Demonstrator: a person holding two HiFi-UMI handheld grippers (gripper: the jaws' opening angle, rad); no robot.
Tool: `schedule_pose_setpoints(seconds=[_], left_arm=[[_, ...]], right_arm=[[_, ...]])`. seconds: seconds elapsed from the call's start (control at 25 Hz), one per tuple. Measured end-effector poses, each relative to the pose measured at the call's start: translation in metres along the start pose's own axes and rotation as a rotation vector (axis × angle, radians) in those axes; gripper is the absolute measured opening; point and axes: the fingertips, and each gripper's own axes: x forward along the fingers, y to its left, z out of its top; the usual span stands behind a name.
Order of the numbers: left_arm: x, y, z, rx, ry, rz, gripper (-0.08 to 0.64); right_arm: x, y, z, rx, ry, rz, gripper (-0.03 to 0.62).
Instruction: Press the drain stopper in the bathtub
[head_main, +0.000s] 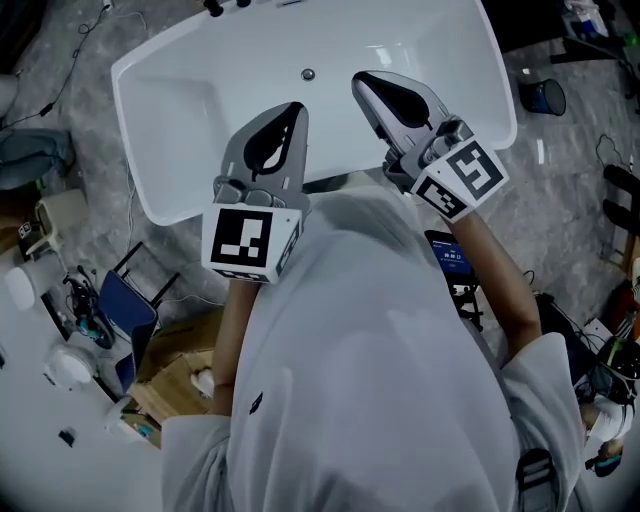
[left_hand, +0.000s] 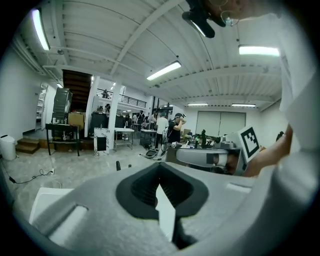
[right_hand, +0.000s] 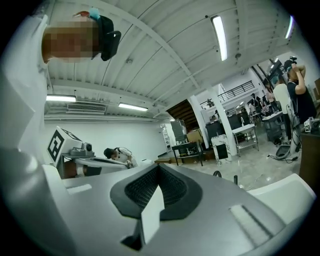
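The tub (head_main: 170, 110) is smooth glossy white, acrylic or enamel, can't tell which, with light glinting off the rim. The drain stopper (head_main: 308, 74) is a little shiny metal disc. The left gripper (head_main: 296, 108) and right gripper (head_main: 361, 79) have matt grey plastic shells, a bit grainy up close, and the pads (left_hand: 142, 187) inside are black, ribbed and rubbery-looking. The marker cube (head_main: 243, 240) is flat matt black-and-white. The shirt (head_main: 370, 350) is plain white cloth. The floor (head_main: 70, 100) looks like polished grey marbled stone. There's a brown cardboard box (head_main: 172, 385) near left.
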Motion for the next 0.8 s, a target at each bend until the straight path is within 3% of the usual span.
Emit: schedule_pose_setpoints(seconds=[0.24, 0.36, 0.8], left_arm=[[-0.025, -0.022, 0.009, -0.033, -0.031, 0.006, 0.002], [-0.03, -0.026, 0.004, -0.042, -0.028, 0.05, 0.002], [-0.022, -0.028, -0.001, -0.044, -0.04, 0.124, 0.002]], right_arm=[[-0.029, 0.049, 0.013, -0.018, -0.055, 0.009, 0.003], [-0.034, 0.055, 0.007, -0.049, -0.026, -0.043, 0.0], [-0.026, 0.073, -0.001, -0.041, 0.024, -0.003, -0.001]])
